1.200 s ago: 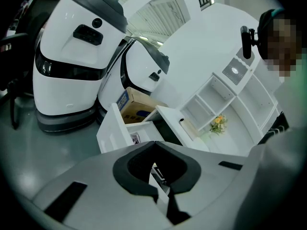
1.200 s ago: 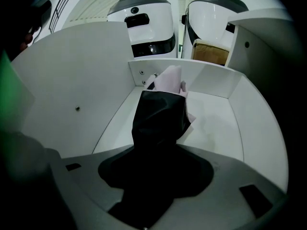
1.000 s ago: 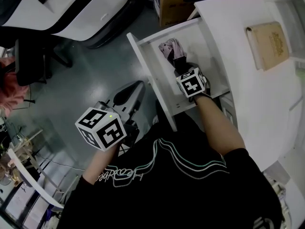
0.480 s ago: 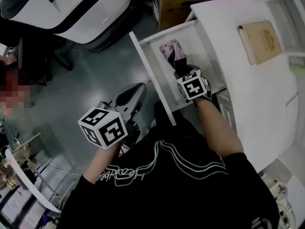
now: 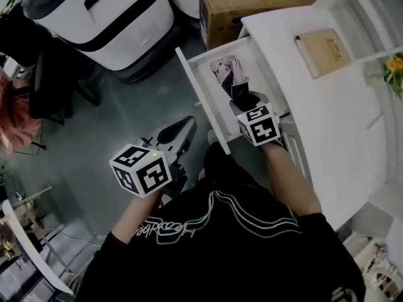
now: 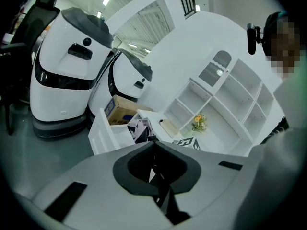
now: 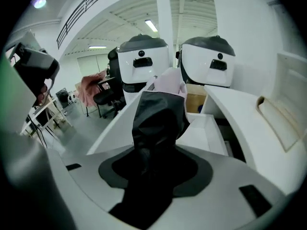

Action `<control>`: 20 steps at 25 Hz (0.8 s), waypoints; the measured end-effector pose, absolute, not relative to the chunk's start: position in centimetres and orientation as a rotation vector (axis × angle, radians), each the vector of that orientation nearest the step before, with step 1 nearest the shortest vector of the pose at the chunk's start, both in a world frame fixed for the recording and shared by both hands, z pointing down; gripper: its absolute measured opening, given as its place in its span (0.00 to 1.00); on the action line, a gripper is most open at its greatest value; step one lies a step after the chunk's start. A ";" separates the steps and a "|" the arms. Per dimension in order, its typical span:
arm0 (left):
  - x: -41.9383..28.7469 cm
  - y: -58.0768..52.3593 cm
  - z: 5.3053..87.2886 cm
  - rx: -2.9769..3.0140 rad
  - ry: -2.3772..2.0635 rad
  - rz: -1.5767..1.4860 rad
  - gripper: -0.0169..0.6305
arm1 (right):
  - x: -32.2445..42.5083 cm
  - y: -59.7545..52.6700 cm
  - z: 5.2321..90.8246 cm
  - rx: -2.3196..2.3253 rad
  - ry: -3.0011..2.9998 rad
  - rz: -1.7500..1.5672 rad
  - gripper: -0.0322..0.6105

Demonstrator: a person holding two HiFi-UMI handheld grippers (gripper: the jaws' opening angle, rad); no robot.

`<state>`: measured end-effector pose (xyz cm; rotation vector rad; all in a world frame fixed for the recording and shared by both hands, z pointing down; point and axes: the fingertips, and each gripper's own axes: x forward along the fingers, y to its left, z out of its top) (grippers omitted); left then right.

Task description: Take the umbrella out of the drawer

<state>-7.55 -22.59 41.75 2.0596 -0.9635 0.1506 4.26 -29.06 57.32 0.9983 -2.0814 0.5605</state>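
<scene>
1. Right tongs (image 7: 153, 143) are clamped on the dark near end of the umbrella (image 7: 160, 109). The pale folded canopy sticks out past the jaws, pointing far.
2. Left tongs (image 6: 158, 176): jaws together, nothing between them. They are held low over the floor to the left, well apart from the drawer (image 5: 201, 99).
3. From the head view the umbrella (image 5: 230, 74) is over the open drawer, not clear of it. It looks tilted, though I cannot tell whether the far end touches the drawer floor.
4. Risk: the grip is at one end only, so the free canopy could swing or slide out of the jaws.
5. Risk: pulling near and low could snag the canopy on the drawer's side wall. The left tongs give no support.
6. Against a second ago, more of the dark end shows beyond the right tongs (image 5: 249, 102), which sit slightly nearer the person. The camera has also shifted, and the left tongs (image 5: 173, 126) have barely moved.
</scene>
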 end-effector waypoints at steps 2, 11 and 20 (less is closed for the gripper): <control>-7.6 -21.1 40.6 2.085 -0.958 0.148 0.06 | 4.2 -27.6 55.0 1.026 -2.108 0.549 0.37; -7.8 -15.0 35.0 2.207 -0.929 0.121 0.06 | 3.6 -19.8 45.2 1.106 -2.262 0.526 0.37; -8.3 -10.0 32.3 2.282 -0.904 0.114 0.06 | 2.9 -12.5 38.4 1.165 -2.398 0.493 0.37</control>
